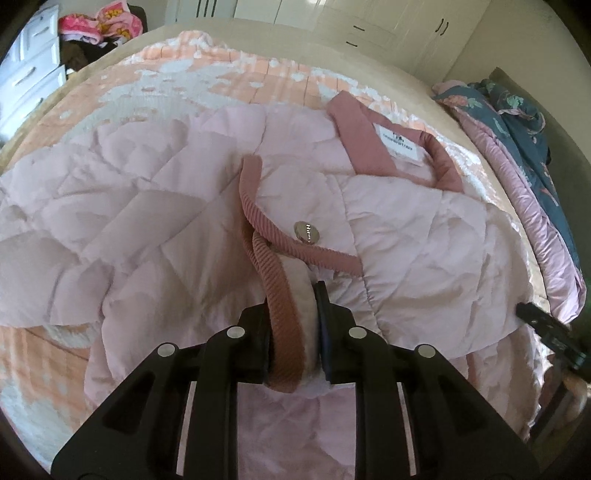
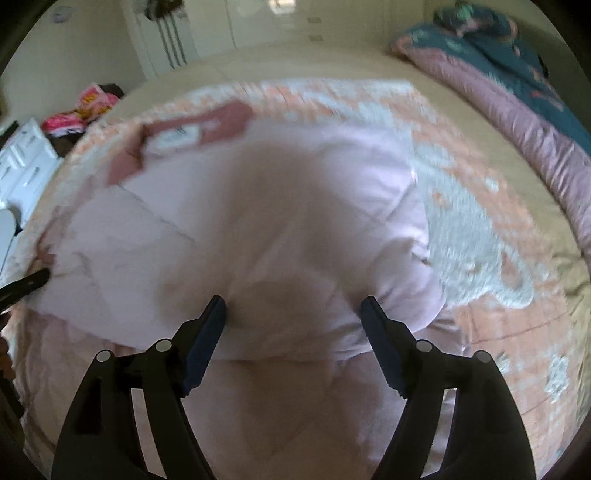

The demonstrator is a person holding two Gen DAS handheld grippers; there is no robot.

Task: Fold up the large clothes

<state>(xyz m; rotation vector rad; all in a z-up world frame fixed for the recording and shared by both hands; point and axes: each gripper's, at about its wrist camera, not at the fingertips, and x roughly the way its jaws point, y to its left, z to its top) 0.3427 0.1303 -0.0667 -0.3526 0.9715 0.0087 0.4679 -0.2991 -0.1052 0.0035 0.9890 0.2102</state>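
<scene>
A pale pink quilted jacket lies spread on the bed, with its dusty-pink collar and white label at the far side. A metal snap button sits by the ribbed front trim. My left gripper is shut on that ribbed trim and its fleecy lining, lifting the edge a little. In the blurred right wrist view, my right gripper stands open, its jaws wide apart just above the jacket, with nothing pinched. The other gripper's tip shows at the jacket's left edge.
The jacket rests on a peach and white blanket over the bed. A rolled quilt, teal floral and pink, lies along the right side. White drawers and a pile of bright pink clothes stand at the far left, with wardrobes behind.
</scene>
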